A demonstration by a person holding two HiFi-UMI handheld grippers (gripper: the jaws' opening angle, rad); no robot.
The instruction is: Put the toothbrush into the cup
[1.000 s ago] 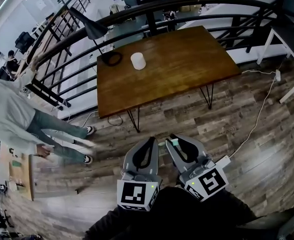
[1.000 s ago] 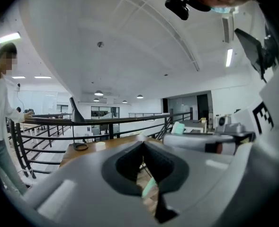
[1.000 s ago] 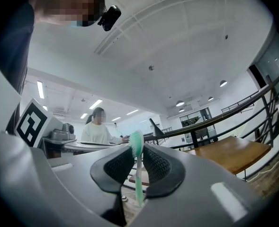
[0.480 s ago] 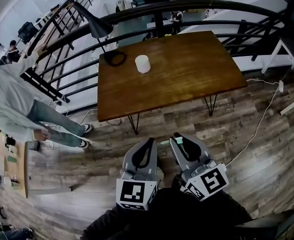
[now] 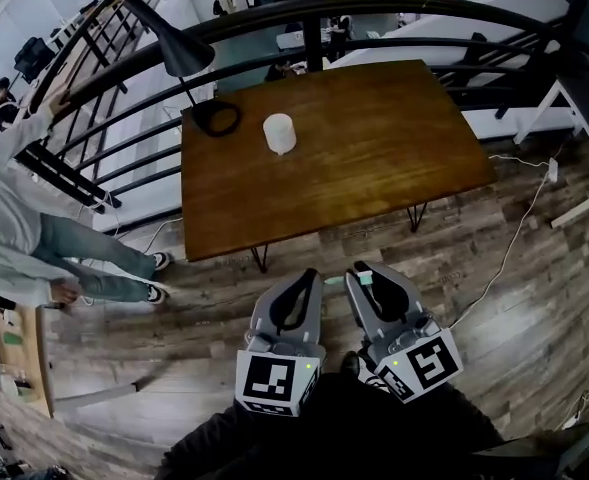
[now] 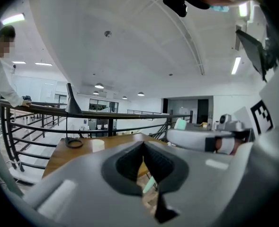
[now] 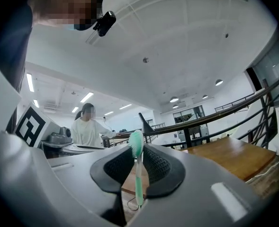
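Toothbrush [image 7: 138, 178] is standing upright, clamped in the right gripper [image 7: 138, 149], while the white cup [image 5: 279, 133] is waiting well ahead, slightly left, on the bench [image 5: 394, 158].

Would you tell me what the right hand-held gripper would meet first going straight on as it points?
Probably the near edge of the wooden table, though its height is hard to judge.
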